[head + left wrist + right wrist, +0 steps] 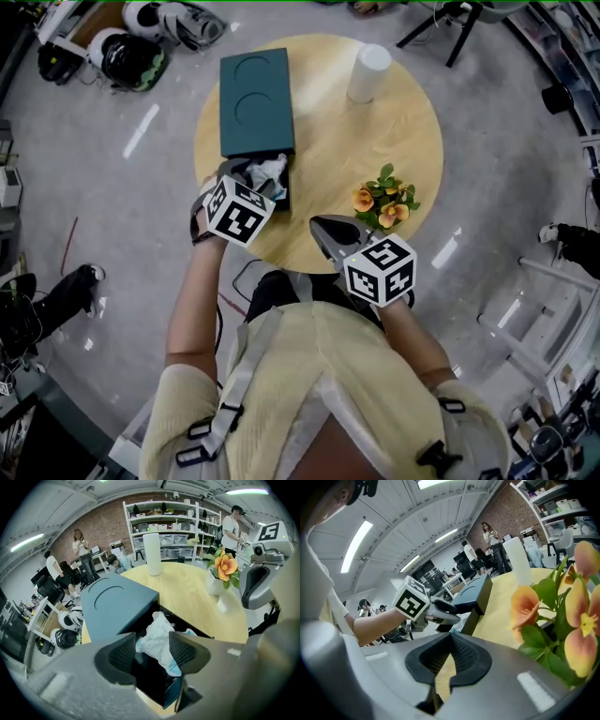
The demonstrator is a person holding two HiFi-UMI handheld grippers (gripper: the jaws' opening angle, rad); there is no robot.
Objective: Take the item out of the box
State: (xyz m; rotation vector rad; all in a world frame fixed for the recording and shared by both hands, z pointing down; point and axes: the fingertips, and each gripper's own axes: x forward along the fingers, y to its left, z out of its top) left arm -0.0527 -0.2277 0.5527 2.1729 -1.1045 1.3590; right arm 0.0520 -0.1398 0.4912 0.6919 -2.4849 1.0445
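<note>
- white crumpled wrapped item (157, 637): inside dark teal box's (256, 103) open end, round wooden table's (375, 150) near edge.
- my left gripper (152, 649): jaws apart astride it; next i close, lift.
- right gripper (449, 656): closed, empty.

The head view looks steeply down on the round desk (328, 159) from above its 6 o'clock edge. The left gripper view sits low and close over the open box (117, 604), facing 12 o'clock. The right gripper view faces 10 o'clock, close past the flowers (562, 616). All three share box, flowers and white cylinder (368, 72).
</note>
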